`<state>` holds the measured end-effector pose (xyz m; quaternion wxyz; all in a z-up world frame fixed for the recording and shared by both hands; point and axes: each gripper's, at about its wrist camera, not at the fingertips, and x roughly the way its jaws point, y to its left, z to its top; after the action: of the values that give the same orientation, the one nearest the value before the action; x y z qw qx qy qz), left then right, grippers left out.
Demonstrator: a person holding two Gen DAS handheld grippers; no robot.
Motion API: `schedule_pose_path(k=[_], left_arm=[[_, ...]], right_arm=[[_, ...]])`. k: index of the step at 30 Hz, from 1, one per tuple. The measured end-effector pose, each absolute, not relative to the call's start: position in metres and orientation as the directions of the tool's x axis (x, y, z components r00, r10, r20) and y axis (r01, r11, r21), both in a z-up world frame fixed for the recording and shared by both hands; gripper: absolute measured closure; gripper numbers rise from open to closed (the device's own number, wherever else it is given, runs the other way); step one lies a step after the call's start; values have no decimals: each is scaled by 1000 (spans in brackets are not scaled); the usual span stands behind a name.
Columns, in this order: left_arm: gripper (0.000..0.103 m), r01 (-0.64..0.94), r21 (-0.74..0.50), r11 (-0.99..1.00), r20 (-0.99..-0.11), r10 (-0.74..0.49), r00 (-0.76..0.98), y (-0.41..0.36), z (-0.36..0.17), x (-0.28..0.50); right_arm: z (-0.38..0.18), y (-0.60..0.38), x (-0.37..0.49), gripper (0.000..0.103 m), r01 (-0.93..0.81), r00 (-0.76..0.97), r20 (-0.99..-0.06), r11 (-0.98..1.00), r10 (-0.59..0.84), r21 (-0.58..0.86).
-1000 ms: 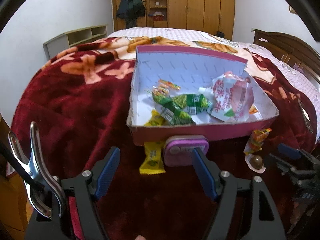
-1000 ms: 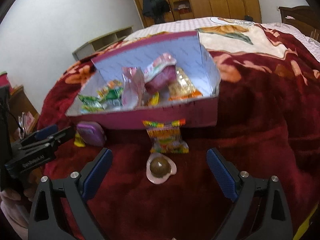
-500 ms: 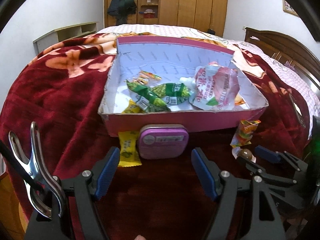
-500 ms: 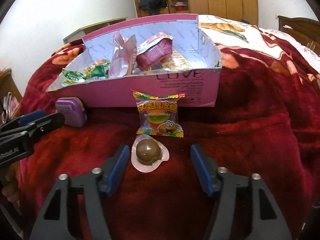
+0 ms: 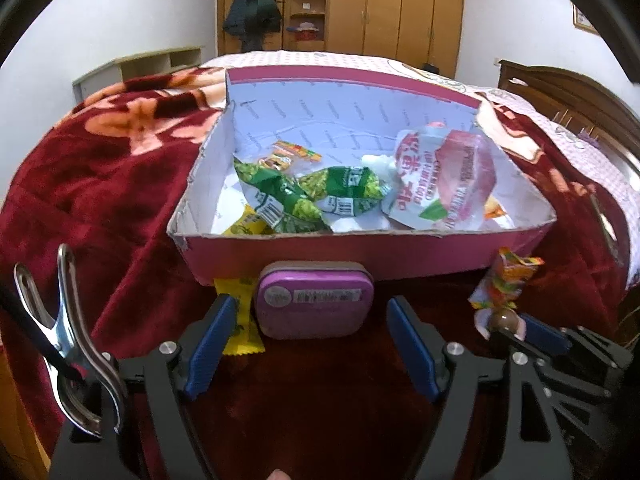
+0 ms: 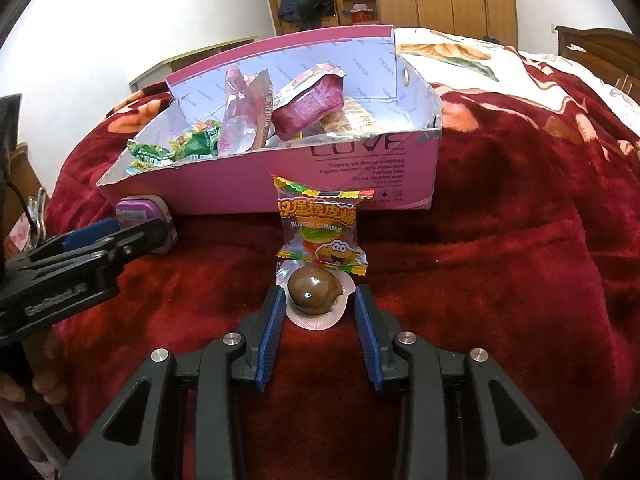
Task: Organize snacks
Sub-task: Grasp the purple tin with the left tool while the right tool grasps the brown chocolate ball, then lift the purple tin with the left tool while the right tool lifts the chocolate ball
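The right gripper (image 6: 316,312) has narrowed around the brown egg pack (image 6: 316,291), fingers flanking its rim, contact unclear. The pack lies before the pink box (image 6: 304,184), just below the burger gummy (image 6: 320,228). The left gripper (image 5: 308,340), jaws apart, faces the purple tin (image 5: 315,299) against the box.

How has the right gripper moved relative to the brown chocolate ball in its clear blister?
Yes. The right gripper advanced toward the brown chocolate ball and narrowed; its blue fingers now flank the blister closely.
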<state>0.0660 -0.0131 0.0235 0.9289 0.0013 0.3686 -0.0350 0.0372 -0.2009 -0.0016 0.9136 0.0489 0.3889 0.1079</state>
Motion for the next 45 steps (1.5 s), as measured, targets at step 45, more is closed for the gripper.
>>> schedule_pose_path(k=[45], left_arm=[[38,84,20,996,-630,-53,775,-20,33,40]], right_arm=[[0,-208,33,69,-151,696,-670,965,259,216]])
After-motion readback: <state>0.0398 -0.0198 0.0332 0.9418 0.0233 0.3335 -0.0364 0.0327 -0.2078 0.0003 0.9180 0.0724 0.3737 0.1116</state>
